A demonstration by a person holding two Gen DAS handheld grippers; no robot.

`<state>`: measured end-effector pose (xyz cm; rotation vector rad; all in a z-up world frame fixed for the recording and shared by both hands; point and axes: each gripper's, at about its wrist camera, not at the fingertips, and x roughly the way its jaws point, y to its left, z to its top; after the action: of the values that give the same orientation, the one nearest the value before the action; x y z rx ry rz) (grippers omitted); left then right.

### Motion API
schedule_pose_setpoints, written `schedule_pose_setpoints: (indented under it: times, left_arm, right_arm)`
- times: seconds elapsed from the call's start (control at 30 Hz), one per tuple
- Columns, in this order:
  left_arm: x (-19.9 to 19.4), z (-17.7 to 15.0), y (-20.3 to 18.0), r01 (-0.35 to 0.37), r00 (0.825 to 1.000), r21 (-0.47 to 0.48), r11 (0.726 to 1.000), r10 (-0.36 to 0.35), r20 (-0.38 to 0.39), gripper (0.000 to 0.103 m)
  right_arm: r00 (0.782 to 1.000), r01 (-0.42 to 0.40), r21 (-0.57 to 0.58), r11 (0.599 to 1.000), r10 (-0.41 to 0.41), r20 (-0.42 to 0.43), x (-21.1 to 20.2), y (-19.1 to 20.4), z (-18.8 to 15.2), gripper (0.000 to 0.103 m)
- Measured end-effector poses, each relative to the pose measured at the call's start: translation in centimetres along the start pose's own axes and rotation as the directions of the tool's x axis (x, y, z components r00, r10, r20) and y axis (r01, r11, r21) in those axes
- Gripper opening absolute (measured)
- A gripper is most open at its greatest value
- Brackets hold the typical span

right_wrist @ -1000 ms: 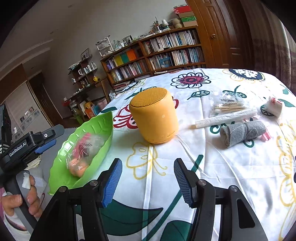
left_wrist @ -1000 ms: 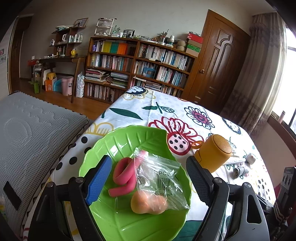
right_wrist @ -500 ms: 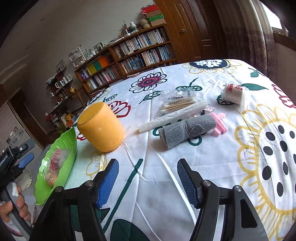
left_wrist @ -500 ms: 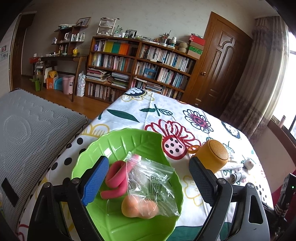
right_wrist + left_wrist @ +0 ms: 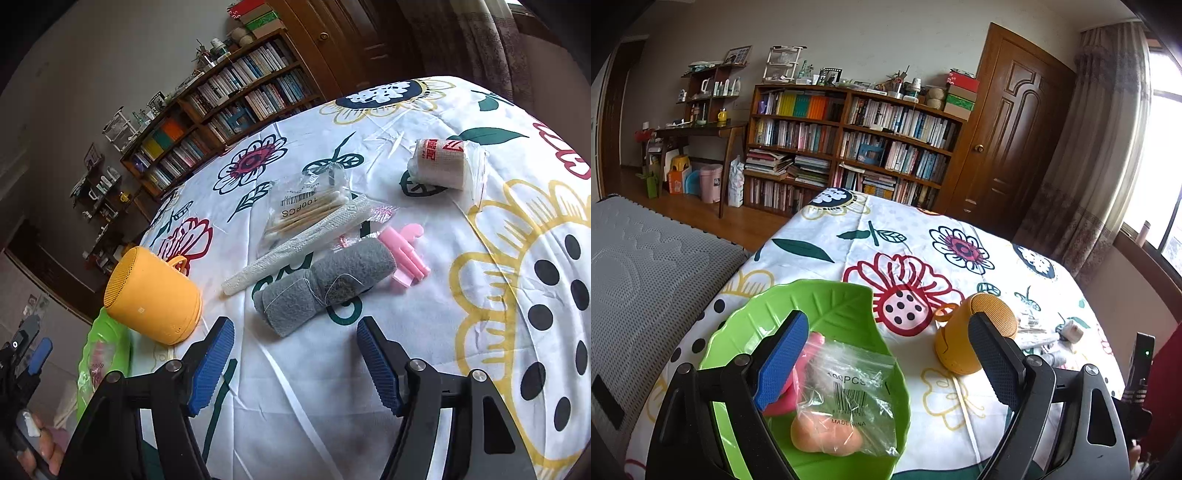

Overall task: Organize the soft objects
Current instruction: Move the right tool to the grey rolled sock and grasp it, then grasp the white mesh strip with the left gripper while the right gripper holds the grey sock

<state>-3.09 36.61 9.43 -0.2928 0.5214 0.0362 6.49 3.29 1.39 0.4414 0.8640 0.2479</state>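
A green leaf-shaped plate (image 5: 827,306) near the table's left edge holds a clear plastic bag (image 5: 849,391), an orange sponge (image 5: 823,439) and a pink soft item (image 5: 809,354). My left gripper (image 5: 886,362) hovers open above the plate. My right gripper (image 5: 295,362) is open just short of a rolled grey cloth (image 5: 325,284). Beyond the cloth lie a white mesh tube (image 5: 295,243), a bag of cotton swabs (image 5: 306,206), a pink plastic piece (image 5: 404,254) and a white bandage roll (image 5: 443,162).
A yellow cylindrical speaker (image 5: 155,295) lies between plate (image 5: 99,350) and cloth; it also shows in the left wrist view (image 5: 975,332). The floral tablecloth (image 5: 369,406) covers the table. A grey mattress (image 5: 646,277) lies to the left, a bookshelf (image 5: 849,147) behind.
My right gripper has swung right, from facing the speaker to facing the grey cloth. My left gripper has risen and drawn back a little over the plate. Both stay open.
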Motion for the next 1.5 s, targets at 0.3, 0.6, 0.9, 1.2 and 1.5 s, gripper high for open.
schedule_pose_setpoints:
  times: [0.3, 0.6, 0.9, 1.2, 1.5]
  left_arm:
    - [0.8, 0.9, -1.3, 0.021, 1.000, 0.014, 1.000, -0.021, 0.002, 0.089]
    - [1.6, 1.4, -3.7, 0.046, 0.999, 0.060, 0.997, -0.046, -0.001, 0.089]
    - [2.0, 1.5, -7.2, 0.073, 0.997, 0.155, 0.985, -0.074, 0.005, 0.089]
    - [3.6, 0.7, -11.6, 0.110, 0.994, 0.275, 0.955, -0.105, -0.031, 0.089]
    - [5.2, -1.0, -16.2, 0.165, 0.986, 0.384, 0.908, -0.141, -0.090, 0.089]
  right_arm:
    - [0.999, 0.048, 0.023, 0.999, -0.048, 0.013, 1.6, 0.5, 1.7, 0.073]
    - [0.992, 0.122, -0.056, 0.991, -0.122, 0.015, 2.0, 0.7, 2.0, 0.055]
    - [0.995, 0.097, -0.051, 0.994, -0.096, 0.005, 0.6, -0.8, 1.7, 0.035]
    - [0.991, 0.128, -0.101, 0.987, -0.124, 0.039, -2.0, -2.3, 0.7, 0.034]
    - [0.991, 0.132, -0.098, 0.986, -0.129, 0.043, -3.6, -4.6, 0.2, 0.034]
